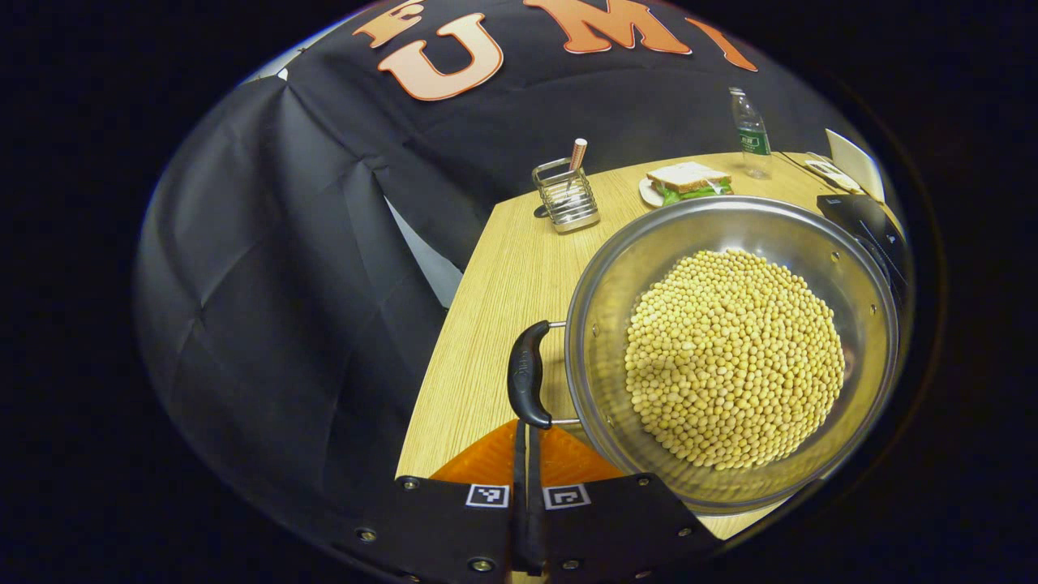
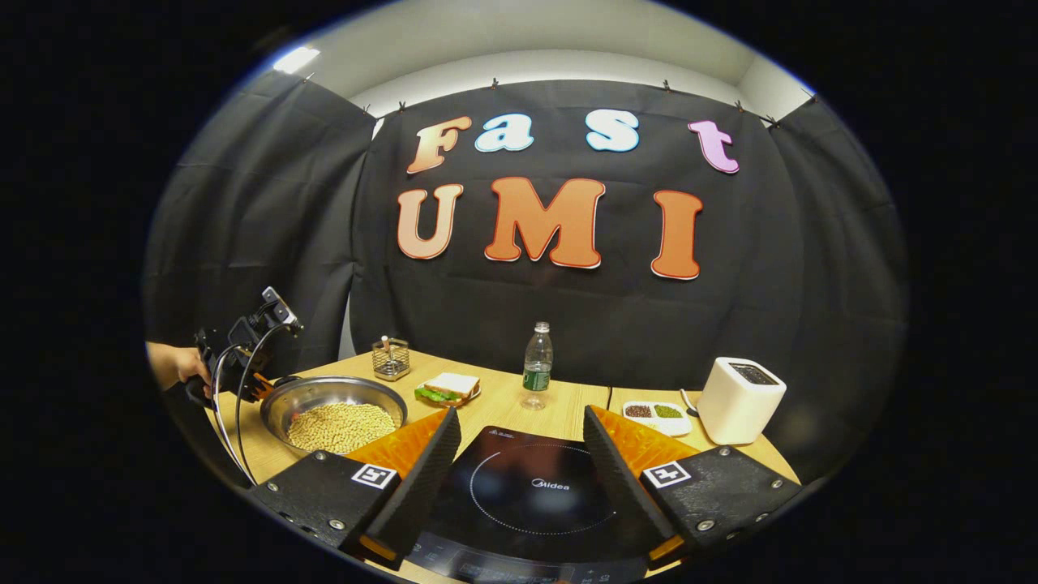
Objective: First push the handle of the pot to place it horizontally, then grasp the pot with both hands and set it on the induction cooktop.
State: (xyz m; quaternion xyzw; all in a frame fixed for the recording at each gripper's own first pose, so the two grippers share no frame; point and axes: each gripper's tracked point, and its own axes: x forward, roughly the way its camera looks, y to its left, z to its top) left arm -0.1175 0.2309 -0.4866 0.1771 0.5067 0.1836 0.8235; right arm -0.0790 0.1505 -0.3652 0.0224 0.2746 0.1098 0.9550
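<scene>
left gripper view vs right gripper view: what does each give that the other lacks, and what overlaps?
Left gripper view alone: the pot's black side handle close up, with the left claw shut and its tips right at that handle.

Right gripper view alone: the right claw open over the black cooktop, plus the white toaster, a dish of beans, and a hand holding the other gripper by the pot.

Both: the pot of soybeans, sandwich, water bottle, wire holder, wooden table.
</scene>
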